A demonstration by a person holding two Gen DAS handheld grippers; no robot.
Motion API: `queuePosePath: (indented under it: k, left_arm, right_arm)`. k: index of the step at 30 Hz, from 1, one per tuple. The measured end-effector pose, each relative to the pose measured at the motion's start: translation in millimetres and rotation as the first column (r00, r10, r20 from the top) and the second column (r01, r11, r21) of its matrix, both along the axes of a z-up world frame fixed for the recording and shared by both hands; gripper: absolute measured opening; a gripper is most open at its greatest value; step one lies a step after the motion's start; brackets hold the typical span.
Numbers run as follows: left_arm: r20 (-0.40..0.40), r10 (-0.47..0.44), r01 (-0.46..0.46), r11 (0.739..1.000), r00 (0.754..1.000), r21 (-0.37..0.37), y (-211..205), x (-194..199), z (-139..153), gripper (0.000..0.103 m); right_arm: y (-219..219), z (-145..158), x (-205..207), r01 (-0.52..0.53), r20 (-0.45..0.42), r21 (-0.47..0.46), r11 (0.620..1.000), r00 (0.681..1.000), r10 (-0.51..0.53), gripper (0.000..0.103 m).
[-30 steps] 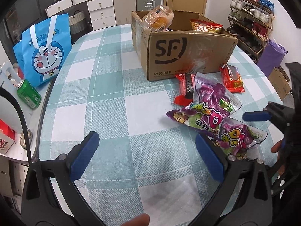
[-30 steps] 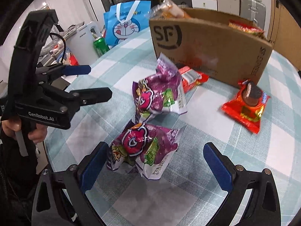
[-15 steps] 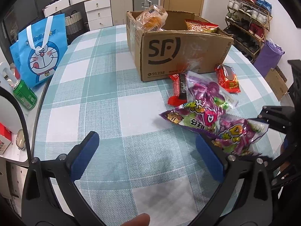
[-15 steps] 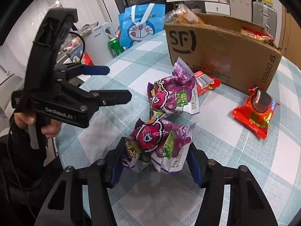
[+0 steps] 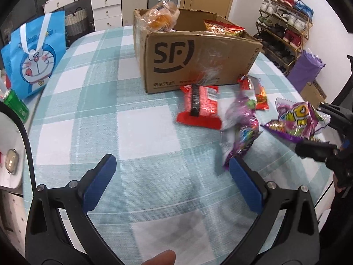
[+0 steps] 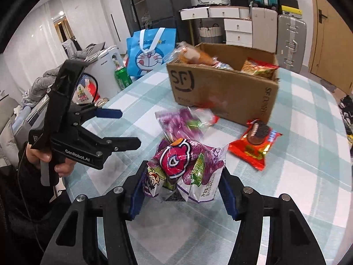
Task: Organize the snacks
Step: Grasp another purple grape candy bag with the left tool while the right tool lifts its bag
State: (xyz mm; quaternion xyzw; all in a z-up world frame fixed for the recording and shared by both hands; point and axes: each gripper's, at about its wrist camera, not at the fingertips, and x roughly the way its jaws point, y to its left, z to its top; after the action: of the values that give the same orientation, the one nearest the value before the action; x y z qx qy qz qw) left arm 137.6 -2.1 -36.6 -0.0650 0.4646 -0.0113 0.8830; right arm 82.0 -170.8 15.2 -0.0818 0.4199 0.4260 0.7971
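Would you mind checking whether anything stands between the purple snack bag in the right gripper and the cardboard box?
The right gripper is shut on the purple snack bag. A second purple bag lies on the table between it and the cardboard box. Carried above the table, the held bag meets nothing visible before the open top.

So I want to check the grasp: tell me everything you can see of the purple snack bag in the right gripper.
The glossy purple plastic snack bag is puffy and crinkled, with a pink cartoon face, green patches and a white printed lower corner. The right gripper is shut on it, its blue pads pressing both sides near the bottom edge. The bag stands roughly upright, lifted clear of the teal checked tablecloth. A second purple bag lies apart, towards the cardboard box.
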Motion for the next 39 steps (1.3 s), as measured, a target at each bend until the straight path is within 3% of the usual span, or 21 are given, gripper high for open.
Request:
queuePosePath:
  k: [4,12,18,24,26,29,39]
  left_arm:
    - [-0.001,-0.005,0.005,0.999,1.0,-0.045,-14,5,-2,0.102]
    - [0.026,-0.043,0.044,0.998,0.999,-0.039,-62,31,-1,0.102]
    - [0.006,-0.055,0.055,0.998,0.998,0.026,-88,53,-10,0.098]
    - [-0.003,-0.061,0.061,0.998,0.998,0.004,-94,68,-12,0.092]
    - [-0.001,-0.056,0.056,0.998,0.998,-0.006,-93,73,-13,0.085]
    - [-0.011,-0.062,0.062,0.998,0.998,-0.032,-93,78,-17,0.057]
    - [0.037,-0.088,0.089,0.996,0.995,-0.004,-92,63,-12,0.054]
  right_arm:
    - [-18,8,10,0.07,0.025,0.006,0.998,0.997,-0.07,0.06]
    - [-43,14,30,0.231,0.057,0.048,0.972,0.971,-0.234,0.06]
    - [-52,13,36,0.279,0.048,0.091,0.956,0.958,-0.284,0.06]
    - [-51,9,38,0.288,0.046,0.087,0.953,0.955,-0.293,0.06]
    - [-51,9,38,0.288,0.047,0.088,0.953,0.955,-0.293,0.06]
    - [-50,8,39,0.291,0.046,0.089,0.953,0.954,-0.296,0.06]
    - [-49,12,36,0.292,0.059,0.108,0.95,0.952,-0.299,0.06]
